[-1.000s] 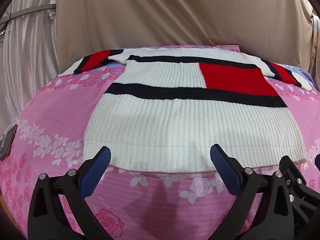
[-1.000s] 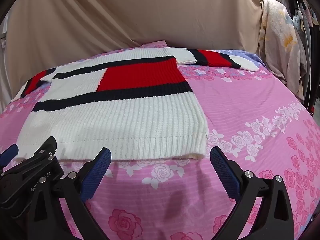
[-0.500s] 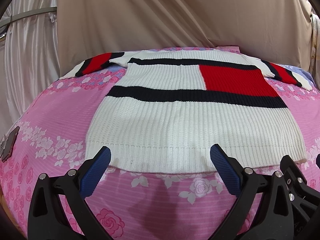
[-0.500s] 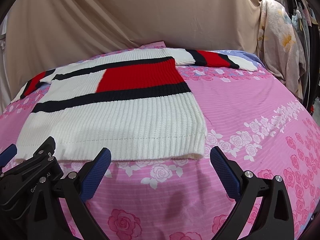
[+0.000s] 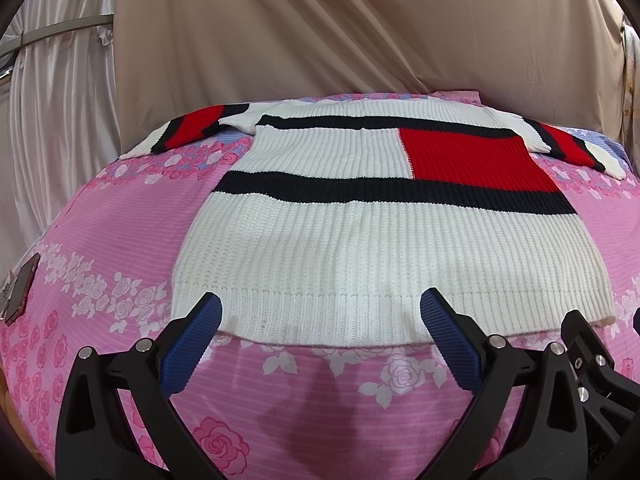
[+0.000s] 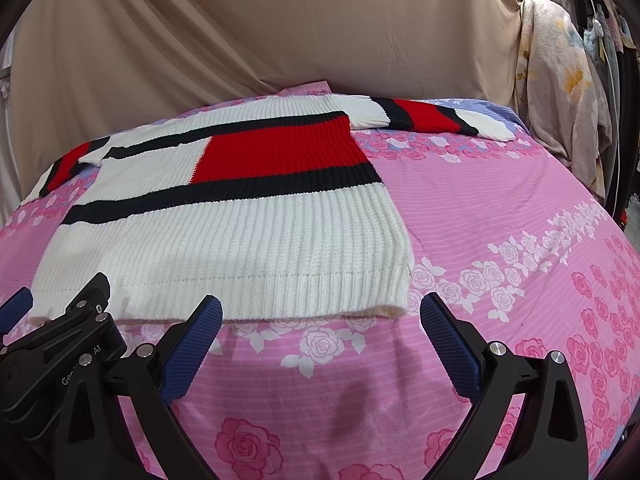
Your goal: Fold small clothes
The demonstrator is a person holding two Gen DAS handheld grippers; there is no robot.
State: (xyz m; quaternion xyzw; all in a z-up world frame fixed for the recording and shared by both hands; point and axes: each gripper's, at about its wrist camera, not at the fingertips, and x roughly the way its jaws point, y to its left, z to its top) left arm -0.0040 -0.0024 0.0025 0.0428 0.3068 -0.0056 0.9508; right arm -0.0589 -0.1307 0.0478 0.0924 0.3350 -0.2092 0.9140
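A white ribbed knit sweater (image 5: 360,248) with navy bands and a red block lies flat and spread on the pink rose-print bedsheet (image 6: 500,220), sleeves out to both sides and its hem nearest the cameras. The left gripper (image 5: 320,312) hangs just over the hem's left half, fingers wide apart and holding nothing; the right gripper (image 6: 320,312) sits at the hem's right corner, likewise spread and empty. Folding has not begun. The likely risk lies in the pinch: the thick knit has two layers, so a shallow bite may catch only the top one, or snag the sheet beneath. Uneven lifting by the two sides would skew the fold, and the loose sleeves could drag and bunch.
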